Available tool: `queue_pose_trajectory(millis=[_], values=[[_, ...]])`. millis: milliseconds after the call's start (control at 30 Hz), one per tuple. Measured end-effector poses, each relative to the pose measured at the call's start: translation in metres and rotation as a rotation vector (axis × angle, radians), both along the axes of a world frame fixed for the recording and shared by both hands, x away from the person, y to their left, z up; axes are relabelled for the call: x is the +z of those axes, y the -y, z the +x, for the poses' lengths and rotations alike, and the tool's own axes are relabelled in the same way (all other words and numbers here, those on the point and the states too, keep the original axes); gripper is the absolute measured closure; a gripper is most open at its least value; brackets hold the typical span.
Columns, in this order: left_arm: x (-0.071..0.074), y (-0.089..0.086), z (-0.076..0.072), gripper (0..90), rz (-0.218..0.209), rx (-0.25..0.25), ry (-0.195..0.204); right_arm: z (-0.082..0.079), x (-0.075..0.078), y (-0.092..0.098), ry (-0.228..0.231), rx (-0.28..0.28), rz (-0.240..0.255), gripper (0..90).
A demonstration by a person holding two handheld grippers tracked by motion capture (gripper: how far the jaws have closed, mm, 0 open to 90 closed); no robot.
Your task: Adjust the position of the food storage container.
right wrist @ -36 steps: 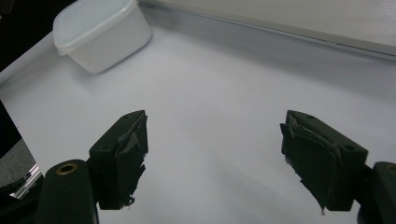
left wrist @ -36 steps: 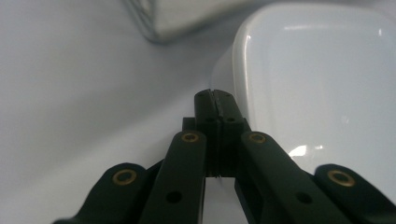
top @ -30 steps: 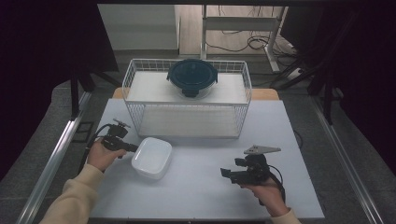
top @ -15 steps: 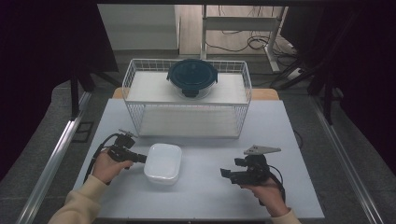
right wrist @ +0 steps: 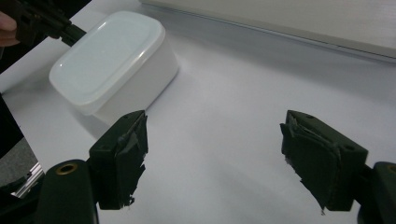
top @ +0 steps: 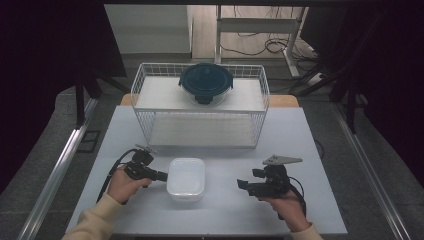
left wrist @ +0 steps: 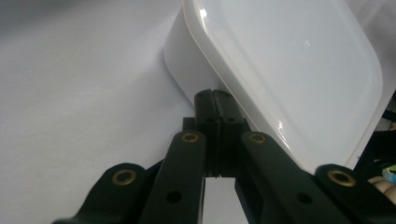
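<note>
A white rectangular container [top: 186, 177] with a lid sits on the white table near the front middle. My left gripper [top: 162, 176] is shut, with its closed tips against the container's left side. In the left gripper view the closed jaws [left wrist: 215, 95] touch the container's wall [left wrist: 187, 65] just under the lid's rim, with nothing between them. My right gripper [top: 241, 184] rests to the right of the container, a short gap away, and points toward it. Its jaws [right wrist: 215, 154] stand open and empty, with the container [right wrist: 109, 56] ahead on the left.
A white wire basket [top: 145, 87] stands at the back of the table [top: 300, 150]. A dark round lidded bowl [top: 206, 82] sits on its upper shelf. Metal rails run along both sides of the table.
My left gripper has moved to the right, and the white container has slid right with it toward the table's middle. The right gripper has stayed put.
</note>
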State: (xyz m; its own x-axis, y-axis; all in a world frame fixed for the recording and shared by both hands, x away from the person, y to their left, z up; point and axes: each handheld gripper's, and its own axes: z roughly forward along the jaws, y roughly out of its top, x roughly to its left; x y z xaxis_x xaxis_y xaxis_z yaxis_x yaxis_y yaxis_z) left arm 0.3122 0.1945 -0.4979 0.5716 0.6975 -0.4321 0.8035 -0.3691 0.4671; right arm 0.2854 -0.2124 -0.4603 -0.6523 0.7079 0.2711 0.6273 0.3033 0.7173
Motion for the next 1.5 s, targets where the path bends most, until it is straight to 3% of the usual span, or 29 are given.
queue_pose_trajectory(millis=[400, 700, 767, 867, 933, 1033, 1067, 1133, 1167, 1200, 1300, 1333, 1400, 1500], values=[[-0.005, 0.025, 0.000, 90.0, -0.071, -0.032, -0.008, 0.000, 0.000, 0.000, -0.002, 0.000, -0.001, 22.6], [-0.007, 0.030, 0.000, 90.0, -0.090, -0.034, -0.002, 0.001, 0.000, 0.001, 0.001, -0.005, 0.002, 22.6], [-0.002, 0.023, -0.002, 90.0, -0.092, -0.012, 0.031, 0.001, 0.000, 0.002, 0.005, -0.006, 0.006, 22.6], [0.005, 0.012, -0.010, 90.0, -0.161, 0.035, 0.068, 0.001, 0.001, 0.004, 0.011, -0.015, 0.012, 22.6], [0.012, 0.008, -0.017, 90.0, -0.151, 0.046, 0.098, 0.002, 0.002, 0.006, 0.017, -0.017, 0.017, 22.6], [0.023, 0.001, -0.027, 90.0, -0.180, 0.064, 0.149, 0.002, 0.003, 0.006, 0.023, -0.021, 0.027, 22.6], [0.023, 0.001, -0.027, 89.3, -0.180, 0.064, 0.149, 0.002, 0.003, 0.006, 0.023, -0.021, 0.027, 22.6], [0.029, -0.003, -0.036, 81.1, -0.183, 0.100, 0.192, 0.001, 0.004, 0.006, 0.031, -0.013, 0.039, 22.6], [0.029, -0.003, -0.036, 73.6, -0.183, 0.100, 0.192, 0.001, 0.004, 0.006, 0.031, -0.013, 0.039, 22.6], [0.031, -0.004, -0.040, 65.0, -0.180, 0.131, 0.210, 0.000, 0.005, 0.005, 0.038, -0.003, 0.050, 22.6], [0.032, -0.005, -0.043, 43.6, -0.183, 0.161, 0.211, 0.000, 0.005, 0.005, 0.030, 0.008, 0.082, 22.6], [0.033, -0.005, -0.044, 43.6, -0.182, 0.167, 0.219, 0.000, 0.005, 0.005, 0.030, 0.008, 0.082, 22.6], [0.033, -0.006, -0.046, 34.9, -0.186, 0.183, 0.230, 0.000, 0.004, 0.004, 0.030, 0.019, 0.091, 22.1], [0.034, -0.006, -0.047, 32.0, -0.187, 0.189, 0.239, 0.000, 0.004, 0.005, 0.030, 0.025, 0.111, 21.9]])
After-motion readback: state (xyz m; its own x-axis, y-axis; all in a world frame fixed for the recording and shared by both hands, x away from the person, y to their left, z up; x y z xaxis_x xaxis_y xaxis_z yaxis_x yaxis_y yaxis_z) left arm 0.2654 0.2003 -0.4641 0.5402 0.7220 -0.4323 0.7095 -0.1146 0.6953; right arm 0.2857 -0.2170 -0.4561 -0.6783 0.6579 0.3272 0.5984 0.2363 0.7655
